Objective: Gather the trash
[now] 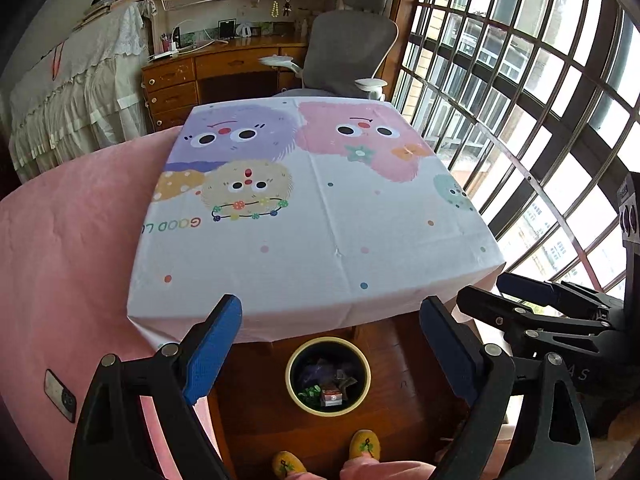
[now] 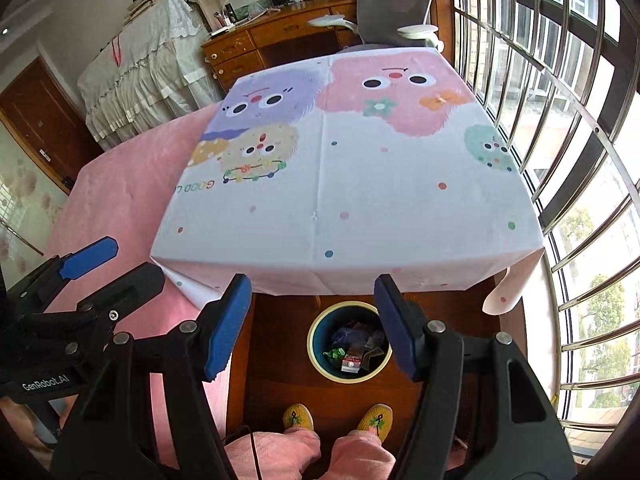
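Reading across the cloth that covers the tabletop (image 2: 360, 200), the green-and-yellow letters "GOOD LU" show upside down near its left edge, beside a printed beige fuzzy face with a flower garland; purple, pink and mint faces fill the far and right parts. On the left gripper (image 1: 331, 350) body, seen from the right wrist view, white lettering reads "GenRobot.AI". Both pairs of fingers stand wide apart with nothing between the blue pads (image 2: 229, 326), and the right gripper (image 2: 313, 326) hangs just beside the left one, both over the near edge of the tabletop. Below that edge, on the wooden floor (image 2: 276, 372), a round bin (image 2: 316, 354) with a pale rim and dark inside holds the trash (image 2: 354, 350): crumpled purple and green wrappers, a dark folded piece, and a small red-and-white box whose print is too small to read. The cloth's near edge overhangs the bin's far side, and a corner flap droops at the right. Two yellow slippers (image 2: 298, 416) and pink trouser legs stand just short of the bin. A pink bed (image 1: 72, 240) presses against the table's left side; a barred window (image 1: 540, 100) runs close along the right, leaving only a narrow strip. A grey chair (image 1: 348, 52) and a wooden desk stand beyond the far edge.
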